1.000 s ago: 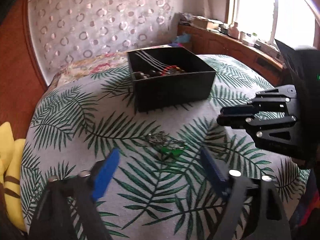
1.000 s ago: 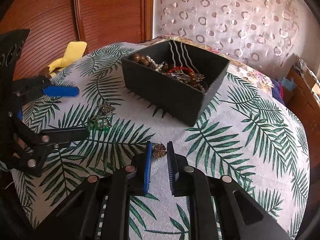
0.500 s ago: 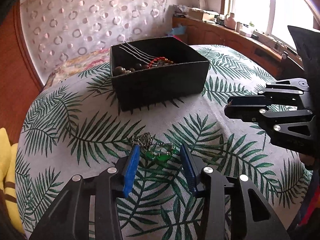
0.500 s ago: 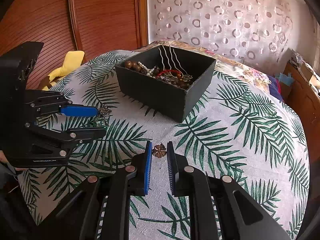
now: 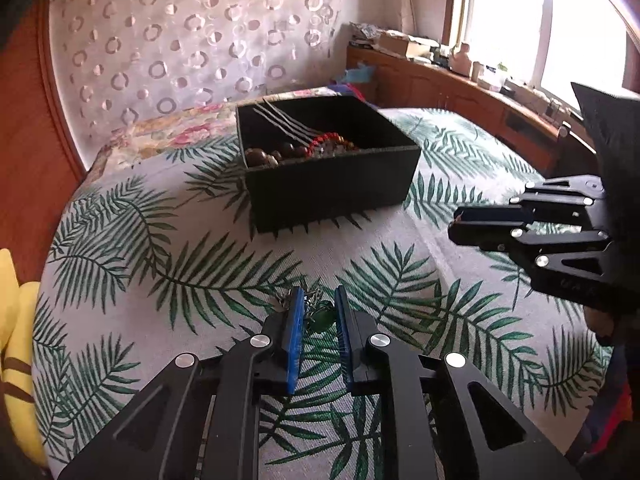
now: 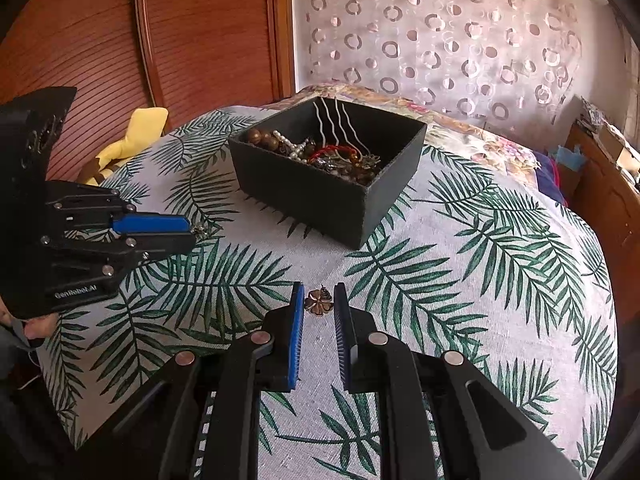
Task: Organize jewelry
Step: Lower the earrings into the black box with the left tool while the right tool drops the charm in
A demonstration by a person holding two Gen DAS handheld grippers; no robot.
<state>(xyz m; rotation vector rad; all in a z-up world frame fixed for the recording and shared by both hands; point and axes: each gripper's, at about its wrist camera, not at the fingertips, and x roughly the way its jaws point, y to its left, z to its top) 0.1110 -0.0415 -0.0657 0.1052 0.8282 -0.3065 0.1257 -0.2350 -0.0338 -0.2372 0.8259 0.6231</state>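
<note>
A silver chain with a green pendant (image 5: pixel 320 317) lies on the palm-leaf bedspread (image 5: pixel 224 256). My left gripper (image 5: pixel 318 294) is down over it. Its jaws are closing with the green stone between them, and the blue pads sit tight against its sides. In the right wrist view, chain links (image 6: pixel 200 232) poke out past the left gripper (image 6: pixel 190 230) tips. My right gripper (image 6: pixel 319 290) is shut on a small bronze flower charm (image 6: pixel 319 303). It hovers to the right of the left one, seen as the right gripper (image 5: pixel 454 226). Behind both stands a black box (image 5: pixel 332 192) holding beads, pearls and chains.
The black box (image 6: pixel 304 200) sits mid-bed, a hand's reach beyond both grippers. A yellow plush (image 6: pixel 136 128) lies at the bed's left edge by a wooden wardrobe (image 6: pixel 200 40). A cluttered wooden sideboard (image 5: pixel 440 84) runs under the window on the right.
The left jaws have narrowed from wide apart to tight around the green pendant as the gripper moved up to it. The right gripper has kept its grip on the flower charm.
</note>
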